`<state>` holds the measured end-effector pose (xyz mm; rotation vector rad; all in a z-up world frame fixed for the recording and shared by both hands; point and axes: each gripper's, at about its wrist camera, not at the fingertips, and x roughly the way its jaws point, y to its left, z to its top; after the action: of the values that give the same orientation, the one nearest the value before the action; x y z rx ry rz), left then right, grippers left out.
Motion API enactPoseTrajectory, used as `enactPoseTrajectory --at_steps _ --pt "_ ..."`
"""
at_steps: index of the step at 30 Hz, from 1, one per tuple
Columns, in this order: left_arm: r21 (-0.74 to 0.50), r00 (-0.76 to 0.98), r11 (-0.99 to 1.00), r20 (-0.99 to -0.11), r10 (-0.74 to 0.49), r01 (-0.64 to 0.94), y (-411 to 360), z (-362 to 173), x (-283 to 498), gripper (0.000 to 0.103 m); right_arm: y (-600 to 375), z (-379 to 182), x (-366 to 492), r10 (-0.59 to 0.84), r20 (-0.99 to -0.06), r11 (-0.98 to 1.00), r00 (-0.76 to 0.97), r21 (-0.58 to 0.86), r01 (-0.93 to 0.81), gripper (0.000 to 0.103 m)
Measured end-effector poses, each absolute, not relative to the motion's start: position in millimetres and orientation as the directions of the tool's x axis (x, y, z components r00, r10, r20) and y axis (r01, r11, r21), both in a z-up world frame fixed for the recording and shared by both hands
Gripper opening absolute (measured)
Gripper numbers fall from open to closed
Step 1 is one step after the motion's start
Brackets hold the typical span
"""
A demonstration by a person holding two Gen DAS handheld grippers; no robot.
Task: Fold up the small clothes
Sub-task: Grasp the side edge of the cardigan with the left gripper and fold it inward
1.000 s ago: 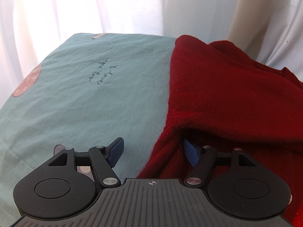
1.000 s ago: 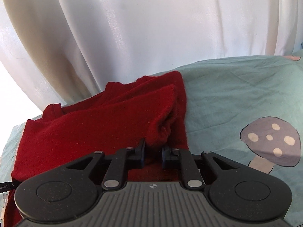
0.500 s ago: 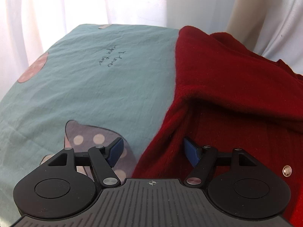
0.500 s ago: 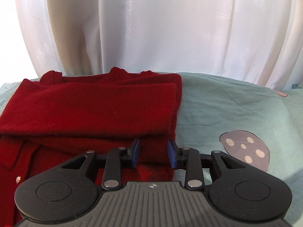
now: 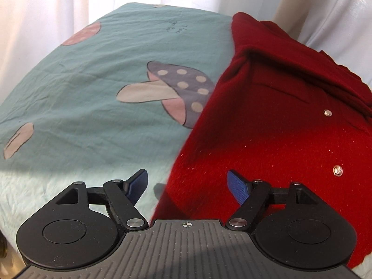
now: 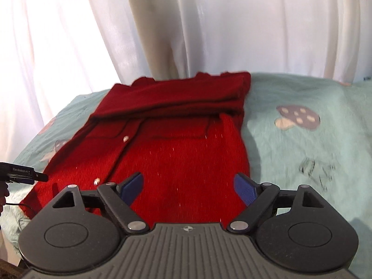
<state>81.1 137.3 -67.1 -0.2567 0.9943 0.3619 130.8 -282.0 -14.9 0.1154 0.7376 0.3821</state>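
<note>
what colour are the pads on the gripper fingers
Blue pads, clearest in the right wrist view.

Wide-open, empty left claw (image 5: 187,186) above red cardigan (image 5: 279,121) edge on mushroom-print teal sheet (image 5: 81,88), perhaps not touching

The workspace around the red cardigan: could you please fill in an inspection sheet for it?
Surface: teal sheet with mushroom prints, wrinkled.
Job's things: red cardigan lying flat, top part folded down over the body, metal snaps showing.
Clutter: nothing seen.
Grippers: left claw open over the cardigan's edge, holding nothing; right claw has just been opening, nothing between its fingers.
Cables: thin black cable at the left edge.
Surroundings: white curtain behind.
</note>
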Motion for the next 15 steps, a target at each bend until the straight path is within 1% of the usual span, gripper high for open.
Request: enactPoseTrajectory --at_steps 4,5,8,10,11,12,13,14,15 --pt "-0.145 0.479 0.883 -0.872 0.099 -0.447 153.1 -76.5 63.0 0.079 -303.1 -35.7 105.3 0.368 -0.69 0.926 0.623 0.329 -0.183 0.085" --pt "-0.152 0.492 0.884 -0.865 0.097 -0.442 154.0 -75.1 57.0 0.079 -306.8 -41.0 99.3 0.373 -0.702 0.923 0.607 0.349 -0.164 0.085" --pt "-0.164 0.489 0.889 -0.869 0.075 -0.427 152.1 -73.3 53.9 0.076 -314.6 -46.6 84.6 0.36 -0.72 0.927 0.593 0.347 -0.142 0.084" --pt "-0.215 0.502 0.888 -0.865 0.021 -0.407 151.0 -72.6 49.3 0.074 -319.7 -45.4 79.5 0.346 -0.72 0.932 0.601 0.336 -0.134 0.083" --pt "-0.246 0.501 0.882 -0.865 -0.012 -0.403 151.1 -74.3 47.4 0.071 -323.2 -45.0 78.0 0.341 -0.717 0.933 0.608 0.338 -0.126 0.083" --pt "-0.257 0.501 0.877 -0.865 -0.022 -0.405 150.5 -75.3 46.1 0.071 -327.1 -45.8 79.7 0.341 -0.715 0.931 0.61 0.347 -0.113 0.083" --pt "-0.251 0.501 0.881 -0.865 -0.019 -0.4 148.4 -75.0 45.0 0.07 -331.0 -47.3 80.2 0.342 -0.717 0.928 0.607 0.36 -0.098 0.082" --pt "-0.244 0.498 0.886 -0.867 -0.017 -0.394 147.5 -75.3 44.9 0.066 -335.0 -49.5 80.3 0.35 -0.717 0.922 0.603 0.377 -0.087 0.08" --pt "-0.24 0.494 0.887 -0.869 -0.016 -0.394 147.4 -74.9 44.3 0.063 -338.8 -52.3 80.7 0.365 -0.715 0.913 0.597 0.4 -0.079 0.075"
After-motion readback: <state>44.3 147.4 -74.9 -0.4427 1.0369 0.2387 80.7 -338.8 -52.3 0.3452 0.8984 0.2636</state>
